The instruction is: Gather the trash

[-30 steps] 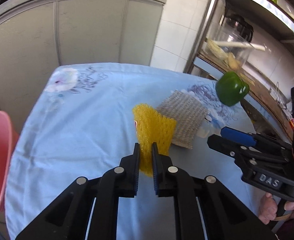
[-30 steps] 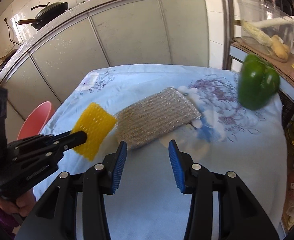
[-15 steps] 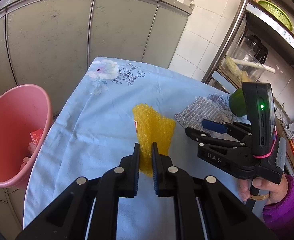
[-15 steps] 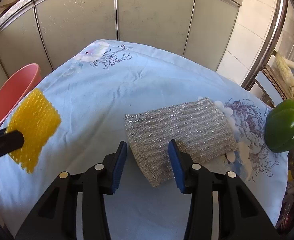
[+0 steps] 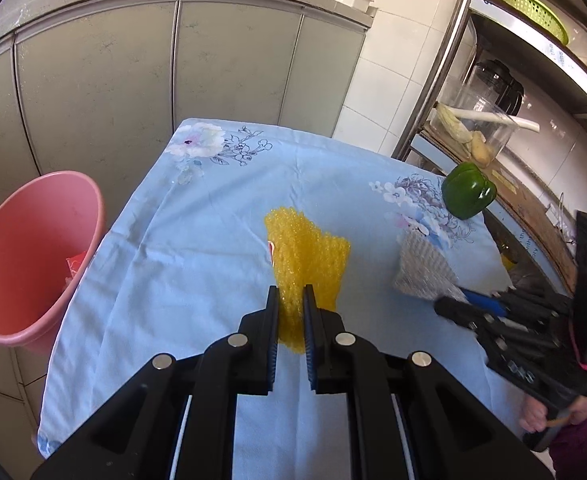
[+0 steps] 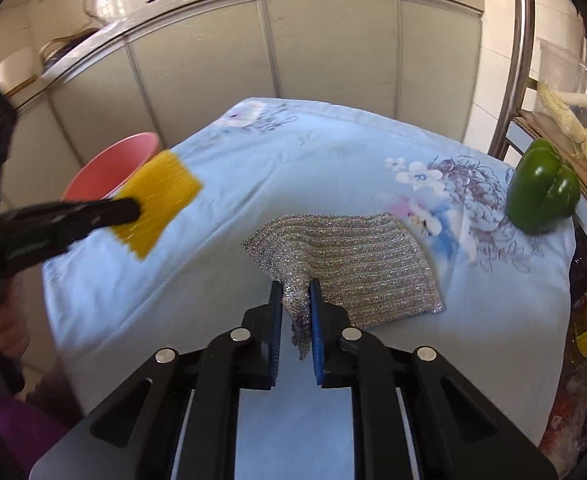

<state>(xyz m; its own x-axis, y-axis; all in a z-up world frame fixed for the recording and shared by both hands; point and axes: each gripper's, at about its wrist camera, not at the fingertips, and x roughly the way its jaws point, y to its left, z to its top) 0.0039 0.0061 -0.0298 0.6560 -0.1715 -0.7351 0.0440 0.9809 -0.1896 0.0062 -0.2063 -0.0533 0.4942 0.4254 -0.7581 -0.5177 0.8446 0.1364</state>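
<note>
My left gripper [image 5: 290,300] is shut on a yellow foam net [image 5: 307,256] and holds it above the blue floral tablecloth [image 5: 197,248]. It also shows in the right wrist view [image 6: 159,196], near the pink bin. My right gripper [image 6: 296,292] is shut on the near corner of a silver mesh cloth [image 6: 357,256], which lies on the tablecloth with that corner pinched up. In the left wrist view the silver cloth [image 5: 421,268] hangs from the right gripper [image 5: 449,300].
A pink bin [image 5: 29,256] with some trash inside stands off the table's left edge. A green bell pepper [image 6: 541,192] sits at the table's right edge. A metal shelf rack [image 5: 493,92] stands to the right, grey cabinets behind.
My right gripper has closed on the silver cloth's corner and lifted it. My left gripper has carried the yellow net left, toward the pink bin.
</note>
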